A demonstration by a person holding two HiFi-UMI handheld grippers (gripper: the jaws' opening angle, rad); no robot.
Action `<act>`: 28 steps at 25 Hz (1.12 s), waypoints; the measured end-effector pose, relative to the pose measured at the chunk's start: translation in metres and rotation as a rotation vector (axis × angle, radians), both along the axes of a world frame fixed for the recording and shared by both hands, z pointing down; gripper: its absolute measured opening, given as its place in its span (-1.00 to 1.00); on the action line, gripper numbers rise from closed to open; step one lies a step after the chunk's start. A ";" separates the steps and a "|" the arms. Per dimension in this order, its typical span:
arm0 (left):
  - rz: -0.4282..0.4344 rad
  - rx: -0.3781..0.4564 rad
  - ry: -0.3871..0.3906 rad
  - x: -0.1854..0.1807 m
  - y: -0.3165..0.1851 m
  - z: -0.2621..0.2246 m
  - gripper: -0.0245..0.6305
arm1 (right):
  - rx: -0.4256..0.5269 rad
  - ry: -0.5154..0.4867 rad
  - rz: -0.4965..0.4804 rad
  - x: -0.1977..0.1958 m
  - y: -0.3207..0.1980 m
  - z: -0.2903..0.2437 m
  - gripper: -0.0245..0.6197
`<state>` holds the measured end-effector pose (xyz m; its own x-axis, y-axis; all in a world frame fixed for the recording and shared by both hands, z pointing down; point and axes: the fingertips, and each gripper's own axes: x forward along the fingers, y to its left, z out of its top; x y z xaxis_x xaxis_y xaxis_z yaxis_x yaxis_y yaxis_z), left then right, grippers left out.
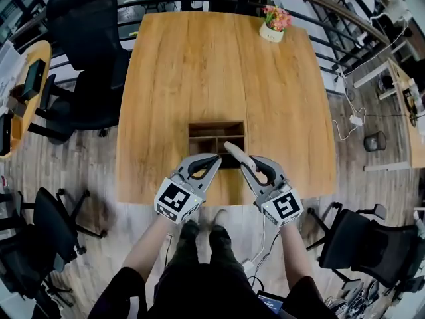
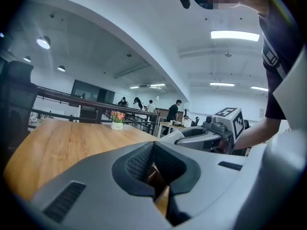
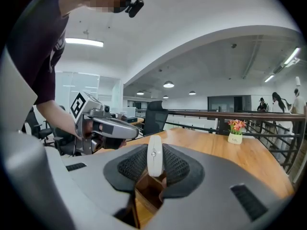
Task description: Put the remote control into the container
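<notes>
Head view looks steeply down on a wooden tabletop [image 1: 199,65] with a small open wooden container [image 1: 216,133], split into compartments, close to its 6 o'clock edge. The right gripper [image 1: 247,163] is clamped on a white remote control [image 1: 236,151], which sticks out past the jaw tips toward 11 o'clock and lies over the container's 5 o'clock corner. It seems to be held just above the rim, though contact cannot be told from this angle. The left gripper [image 1: 212,163] sits just beside the container at its 7 o'clock corner, jaws pressed together with nothing between them.

Right gripper view shows the remote control [image 3: 154,155] standing upright between the ribbed pads, with the container [image 3: 146,191] open directly beneath it and the left gripper [image 3: 108,127] at 10 o'clock. Left gripper view shows its own pads meeting at their tips, a sliver of the container [image 2: 161,191] below them, and the right gripper [image 2: 204,137] at 2 o'clock.

A white pot of pink flowers [image 1: 273,25] stands at the tabletop's 1 o'clock corner, well apart from the container.
</notes>
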<state>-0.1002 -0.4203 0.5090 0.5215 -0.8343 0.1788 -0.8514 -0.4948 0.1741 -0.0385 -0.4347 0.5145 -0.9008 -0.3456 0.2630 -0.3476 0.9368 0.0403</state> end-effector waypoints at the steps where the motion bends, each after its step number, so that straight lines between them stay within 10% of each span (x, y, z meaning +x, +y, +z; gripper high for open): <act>1: -0.001 -0.001 0.005 -0.001 -0.001 0.001 -0.89 | 0.006 0.026 -0.016 -0.002 -0.002 0.002 -0.59; 18: -0.013 -0.025 0.024 -0.010 -0.005 0.016 -0.89 | 0.160 0.458 -0.288 -0.031 -0.023 0.073 -0.59; 28: -0.027 -0.042 0.022 -0.019 0.000 0.021 -0.89 | 0.133 0.462 -0.242 -0.034 -0.031 0.081 -0.59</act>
<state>-0.1189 -0.4204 0.5298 0.5033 -0.8401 0.2024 -0.8599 -0.4638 0.2134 -0.0724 -0.4653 0.5958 -0.7597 -0.1996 0.6189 -0.0399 0.9642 0.2620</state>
